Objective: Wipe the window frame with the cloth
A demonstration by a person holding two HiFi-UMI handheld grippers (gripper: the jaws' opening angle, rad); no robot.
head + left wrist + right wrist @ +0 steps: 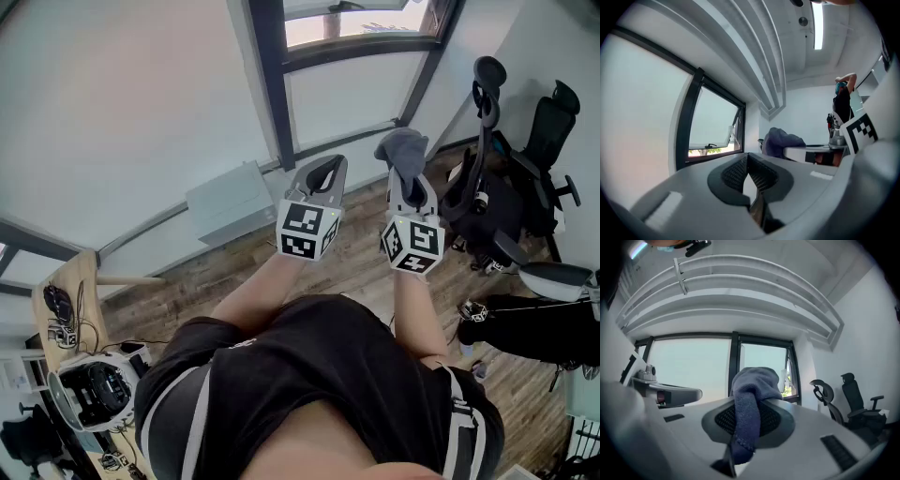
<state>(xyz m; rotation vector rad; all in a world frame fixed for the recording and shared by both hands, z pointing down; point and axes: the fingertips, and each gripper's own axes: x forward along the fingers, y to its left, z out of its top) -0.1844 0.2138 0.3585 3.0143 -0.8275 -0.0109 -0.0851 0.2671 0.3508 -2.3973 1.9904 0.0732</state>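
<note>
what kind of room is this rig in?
Probably an office or lab: office chairs on wood flooring, tall dark-framed windows, and a desk cluttered with cables and gear.

No legible text, labels or numbers

Head view from above the person, steeply down over both arms, left gripper (328,167) and right gripper (407,171) mid-frame; left gripper view tight on own jaws, facing the window frame (687,122), right gripper at its right; right gripper view equally tight, facing same window frame, left gripper at its left; office chairs (851,392) shared with head view
</note>
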